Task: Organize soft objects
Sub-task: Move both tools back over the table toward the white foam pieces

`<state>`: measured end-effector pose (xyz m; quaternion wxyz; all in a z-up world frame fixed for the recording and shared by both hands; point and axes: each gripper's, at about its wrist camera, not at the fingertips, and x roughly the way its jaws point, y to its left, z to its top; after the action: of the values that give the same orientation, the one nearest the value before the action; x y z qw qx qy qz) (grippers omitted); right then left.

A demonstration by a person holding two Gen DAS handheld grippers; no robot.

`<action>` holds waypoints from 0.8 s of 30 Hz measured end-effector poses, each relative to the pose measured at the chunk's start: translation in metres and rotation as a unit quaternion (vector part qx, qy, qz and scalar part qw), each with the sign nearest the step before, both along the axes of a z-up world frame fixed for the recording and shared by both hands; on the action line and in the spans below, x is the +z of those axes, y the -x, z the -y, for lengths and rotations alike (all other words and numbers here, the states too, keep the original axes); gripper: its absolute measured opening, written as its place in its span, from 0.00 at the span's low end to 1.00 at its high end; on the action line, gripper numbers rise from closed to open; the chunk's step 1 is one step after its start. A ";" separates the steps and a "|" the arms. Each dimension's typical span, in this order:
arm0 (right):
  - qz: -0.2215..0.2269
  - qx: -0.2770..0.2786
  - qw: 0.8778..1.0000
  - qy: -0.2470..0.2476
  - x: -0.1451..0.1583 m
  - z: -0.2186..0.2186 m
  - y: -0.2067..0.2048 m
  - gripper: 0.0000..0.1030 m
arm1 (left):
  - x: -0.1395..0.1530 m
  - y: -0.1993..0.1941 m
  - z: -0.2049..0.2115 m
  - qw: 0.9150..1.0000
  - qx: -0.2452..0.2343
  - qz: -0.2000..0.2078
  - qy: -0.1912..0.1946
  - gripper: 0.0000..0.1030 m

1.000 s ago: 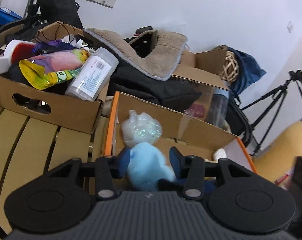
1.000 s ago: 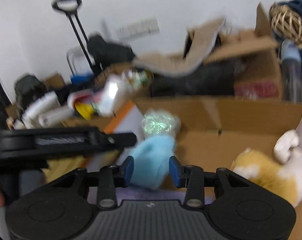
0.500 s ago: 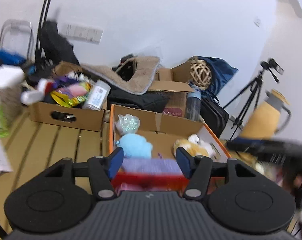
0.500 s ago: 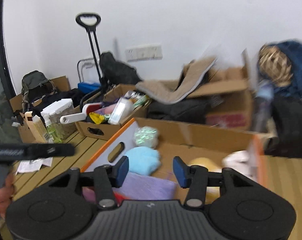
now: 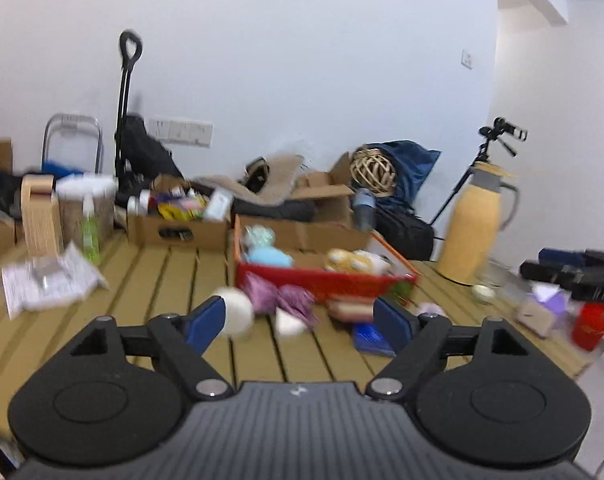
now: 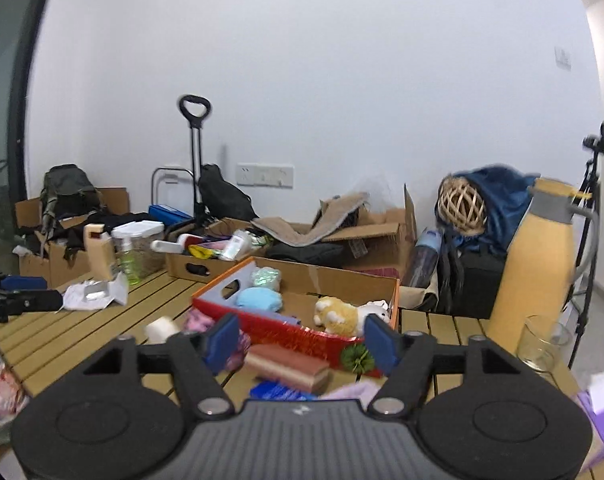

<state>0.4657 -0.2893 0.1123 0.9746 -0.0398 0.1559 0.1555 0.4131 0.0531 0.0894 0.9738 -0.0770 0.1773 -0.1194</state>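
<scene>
Sorting stage: light-blue plush ball (image 6: pixel 259 299), pale green crinkly bundle (image 6: pixel 266 278) and yellow-and-white stuffed dog (image 6: pixel 341 312) already lie inside the red-and-orange cardboard box (image 6: pixel 298 334) on the slatted wooden table (image 5: pixel 162 280).
Left to sort: purple fuzzy bundles (image 5: pixel 278 298), a white round soft ball (image 5: pixel 234 312) and a tan-and-brown sponge block (image 6: pixel 288 362) sit on the slats just in front of the box.
Risk: the loose pieces crowd together (some touching), so a closing grip could pinch two at once or nudge the white ball off along a slat groove.
Second risk: the clear drinking glass (image 6: pixel 541 342) beside the tall yellow thermos jug (image 6: pixel 535 264) stands near the right side; a wide sweep could tip it.
Left gripper (image 5: pixel 300 318): blue pads spreading apart, nothing between them; aimed slightly downward at the clutter.
Right gripper (image 6: pixel 300 338): jaws likewise opening and empty, tilted a little below level toward the box front.
</scene>
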 end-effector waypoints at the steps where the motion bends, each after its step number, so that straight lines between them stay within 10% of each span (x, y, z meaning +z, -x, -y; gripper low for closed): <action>1: 0.012 -0.003 1.000 0.014 -0.004 -0.005 0.017 0.71 | -0.002 0.015 0.000 1.000 0.005 0.002 0.008 0.83; 12: 0.010 0.007 1.000 -0.012 -0.059 -0.026 0.180 0.81 | -0.027 0.131 0.023 1.000 -0.009 0.015 -0.020 0.87; 24: -0.010 0.004 1.000 -0.029 -0.073 -0.023 0.202 0.81 | -0.033 0.132 0.027 1.000 -0.015 0.016 -0.015 0.88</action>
<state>0.2633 -0.2659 0.0397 0.9732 -0.0103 0.1606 0.1643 0.2806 0.0261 0.0563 0.9757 -0.0581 0.1642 -0.1327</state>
